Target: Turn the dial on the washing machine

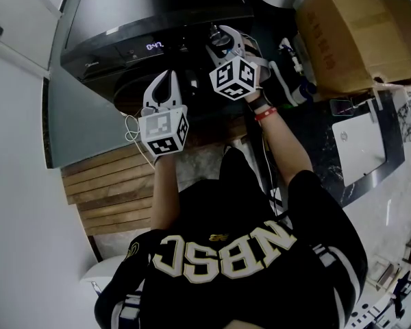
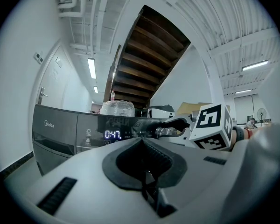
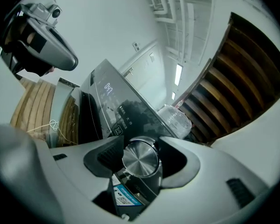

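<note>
The dark grey washing machine [image 1: 157, 12] stands ahead, its display [image 1: 155, 46] reading 0:47. Its round silver dial [image 3: 141, 158] sits between the jaws of my right gripper [image 3: 141, 157], which close on it from both sides. In the head view the right gripper [image 1: 218, 34] is at the control panel and covers the dial. My left gripper [image 1: 166, 77] hangs shut and empty in front of the machine, left of the right one and away from the panel. In the left gripper view its tips [image 2: 141, 140] meet below the display [image 2: 113, 134].
Cardboard boxes [image 1: 349, 33] stand on the dark counter to the right of the machine, with a white flat device [image 1: 359, 142] nearer me. A wooden slatted mat [image 1: 116, 184] lies on the floor at left. A plastic-wrapped bundle [image 2: 117, 108] rests on top of the machine.
</note>
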